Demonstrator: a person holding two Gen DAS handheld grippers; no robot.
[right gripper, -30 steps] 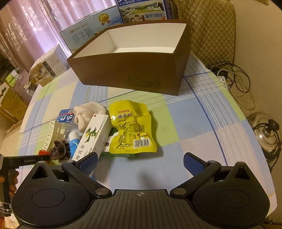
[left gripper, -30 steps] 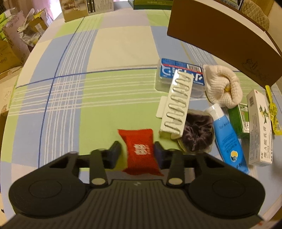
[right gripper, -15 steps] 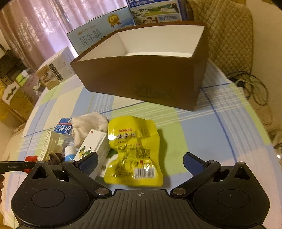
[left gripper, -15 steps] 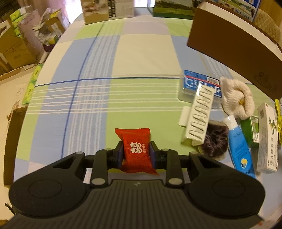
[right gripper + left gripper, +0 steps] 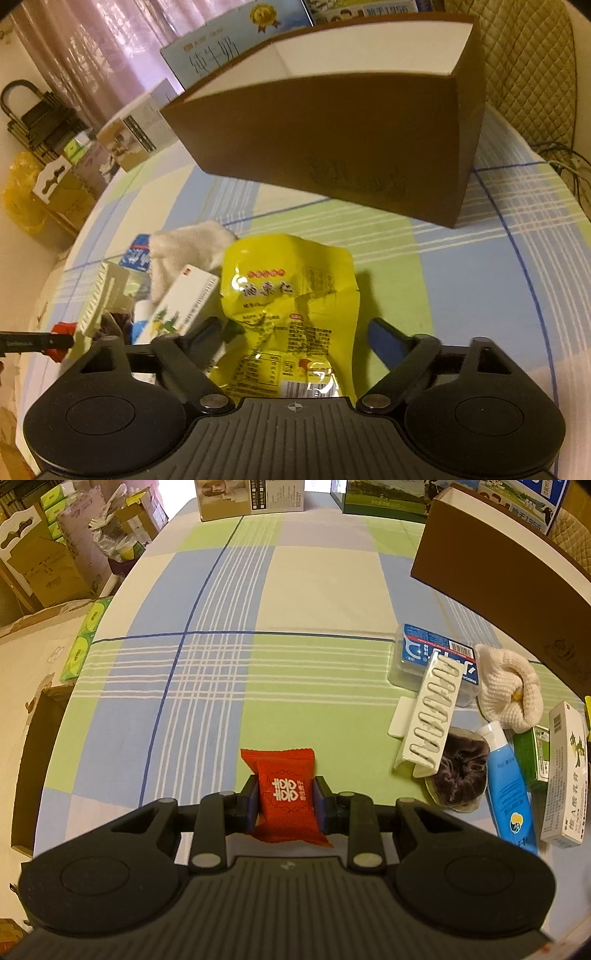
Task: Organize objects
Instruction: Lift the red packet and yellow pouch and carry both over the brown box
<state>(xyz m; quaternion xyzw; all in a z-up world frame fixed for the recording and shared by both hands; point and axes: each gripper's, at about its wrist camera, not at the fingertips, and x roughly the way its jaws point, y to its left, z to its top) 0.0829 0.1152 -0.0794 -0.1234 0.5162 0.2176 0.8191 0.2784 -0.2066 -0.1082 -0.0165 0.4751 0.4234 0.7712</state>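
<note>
My left gripper (image 5: pixel 283 797) is shut on a red candy packet (image 5: pixel 286 794) and holds it above the checked tablecloth. The packet also shows small at the left edge of the right wrist view (image 5: pixel 62 334). My right gripper (image 5: pixel 295 332) is open, its fingers on either side of a yellow snack bag (image 5: pixel 291 306) lying flat on the cloth. A brown open box (image 5: pixel 332 147) with a white inside stands behind the bag; it also shows at the upper right of the left wrist view (image 5: pixel 517 579).
To the right of the red packet lie a white comb-like rack (image 5: pixel 432 723), a blue-labelled clear box (image 5: pixel 432 657), a white knitted cloth (image 5: pixel 509 690), a dark scrunchie (image 5: pixel 461 775), a blue tube (image 5: pixel 509 794), a green box (image 5: pixel 535 757) and a white medicine box (image 5: pixel 565 775). Cartons stand at the table's far edge.
My left gripper closed on the red packet and lifted it. My right gripper moved forward and down until its open fingers came either side of the yellow bag.
</note>
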